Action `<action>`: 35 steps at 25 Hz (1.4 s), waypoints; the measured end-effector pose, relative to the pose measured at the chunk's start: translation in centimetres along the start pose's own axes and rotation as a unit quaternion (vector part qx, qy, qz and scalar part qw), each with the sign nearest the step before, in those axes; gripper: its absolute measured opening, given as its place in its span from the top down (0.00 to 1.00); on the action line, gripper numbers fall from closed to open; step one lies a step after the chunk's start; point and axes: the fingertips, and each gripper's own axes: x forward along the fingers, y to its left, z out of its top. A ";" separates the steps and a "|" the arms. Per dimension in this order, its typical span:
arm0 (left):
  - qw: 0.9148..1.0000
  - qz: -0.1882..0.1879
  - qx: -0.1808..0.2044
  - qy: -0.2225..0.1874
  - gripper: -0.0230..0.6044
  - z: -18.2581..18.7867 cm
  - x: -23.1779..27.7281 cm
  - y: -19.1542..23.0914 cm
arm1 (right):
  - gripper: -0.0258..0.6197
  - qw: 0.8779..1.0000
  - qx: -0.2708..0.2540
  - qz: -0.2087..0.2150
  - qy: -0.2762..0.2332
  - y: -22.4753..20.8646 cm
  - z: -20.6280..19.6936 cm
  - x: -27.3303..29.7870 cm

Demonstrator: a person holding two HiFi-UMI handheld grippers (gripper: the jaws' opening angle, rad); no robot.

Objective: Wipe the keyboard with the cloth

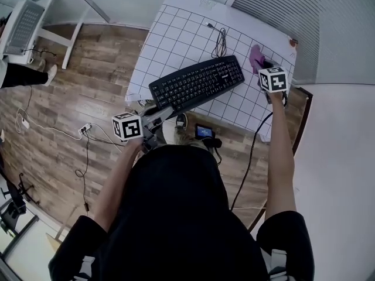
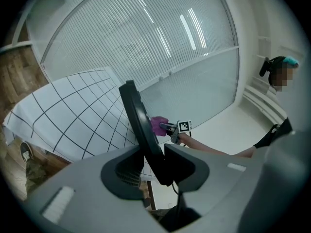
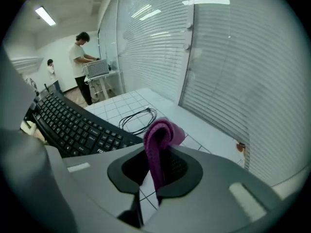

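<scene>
A black keyboard (image 1: 196,82) lies slantwise on the white gridded table (image 1: 176,34). My left gripper (image 1: 157,113) is at the keyboard's near left end. In the left gripper view the keyboard's edge (image 2: 141,125) stands between the jaws, and my left gripper (image 2: 158,165) is shut on it. My right gripper (image 1: 263,65) is past the keyboard's right end, over the table. It is shut on a purple cloth (image 1: 256,57), which sticks up folded between the jaws (image 3: 156,147). The keyboard's keys (image 3: 73,125) show to the left in the right gripper view.
A coiled black cable (image 1: 220,40) lies on the table behind the keyboard. A small device with a lit screen (image 1: 204,132) sits by the table's near edge. A white cart (image 1: 23,25) stands at the far left. Window blinds (image 3: 233,81) run close along the table's right side.
</scene>
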 end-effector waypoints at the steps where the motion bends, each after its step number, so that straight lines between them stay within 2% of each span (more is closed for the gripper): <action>1: 1.000 0.000 -0.001 -0.001 0.79 0.0 0.0 0.0 | 0.87 1.000 -0.006 0.015 0.013 0.9 -0.6 0.7; 3: 1.000 0.000 -0.003 -0.001 0.79 -0.1 0.1 0.0 | 0.87 0.999 -0.004 0.035 0.038 2.4 -1.9 2.3; 8: 1.000 0.000 -0.005 -0.001 0.78 -0.3 0.2 -0.3 | 0.87 0.995 0.050 0.057 0.071 4.5 -4.3 6.0; 14: 1.000 0.001 -0.005 -0.001 0.78 -0.6 0.2 -0.4 | 0.87 0.993 0.047 0.084 0.065 7.7 -4.3 7.7; 18: 1.000 0.000 -0.003 0.001 0.78 -0.5 0.1 -0.4 | 0.87 0.991 0.069 0.100 0.064 8.7 -4.2 7.8; 22: 1.000 -0.002 0.000 0.003 0.77 -0.4 0.2 -0.5 | 0.88 0.985 0.086 0.135 0.059 10.3 -4.1 7.4; 26: 1.000 0.001 0.004 0.008 0.77 -0.5 0.3 -0.4 | 0.88 0.988 0.090 0.121 0.046 10.8 -4.0 7.2; 31: 1.000 0.001 0.001 0.009 0.77 -0.8 0.3 -0.5 | 0.88 0.983 0.098 0.152 0.041 12.3 -4.0 6.5; 35: 1.000 0.003 0.002 0.011 0.77 -0.7 0.3 -0.3 | 0.88 0.982 0.096 0.159 0.039 13.2 -3.7 6.4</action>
